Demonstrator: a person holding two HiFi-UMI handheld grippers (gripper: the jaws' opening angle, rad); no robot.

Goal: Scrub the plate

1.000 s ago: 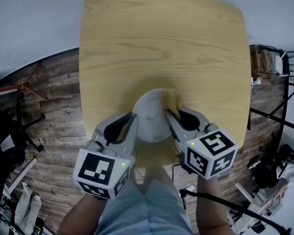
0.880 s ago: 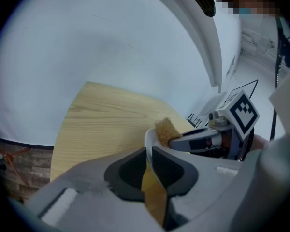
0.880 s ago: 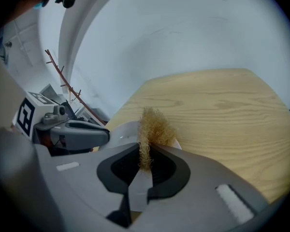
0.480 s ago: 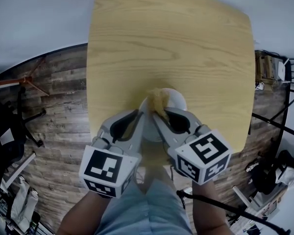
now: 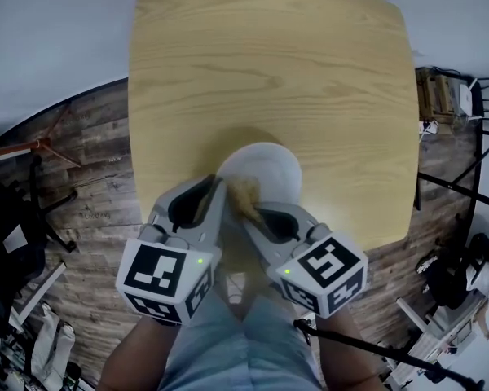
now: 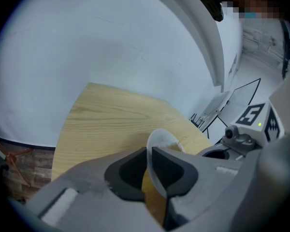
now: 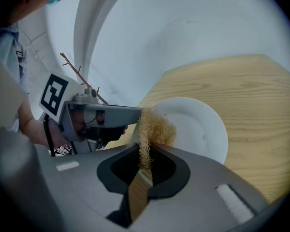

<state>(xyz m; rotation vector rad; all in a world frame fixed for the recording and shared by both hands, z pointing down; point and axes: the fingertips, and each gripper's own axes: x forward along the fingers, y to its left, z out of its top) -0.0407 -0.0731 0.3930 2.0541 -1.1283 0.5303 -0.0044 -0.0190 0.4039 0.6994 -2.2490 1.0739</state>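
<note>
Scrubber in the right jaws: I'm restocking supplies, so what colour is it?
Golden tan, a fuzzy, fibrous scrubber. The right gripper view shows it best.

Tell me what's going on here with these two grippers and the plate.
A person is handling a white plate over a wooden table. The left hand-held gripper is shut on the plate's rim, holding it. The right hand-held gripper is shut on a tan fibrous scrubber, which sits against the plate close to the left jaws.

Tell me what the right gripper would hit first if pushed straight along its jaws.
Most likely the white plate: the scrubber held in the right gripper sits at its near rim, beside the left gripper clamping that plate. Depth is hard to judge.
</note>
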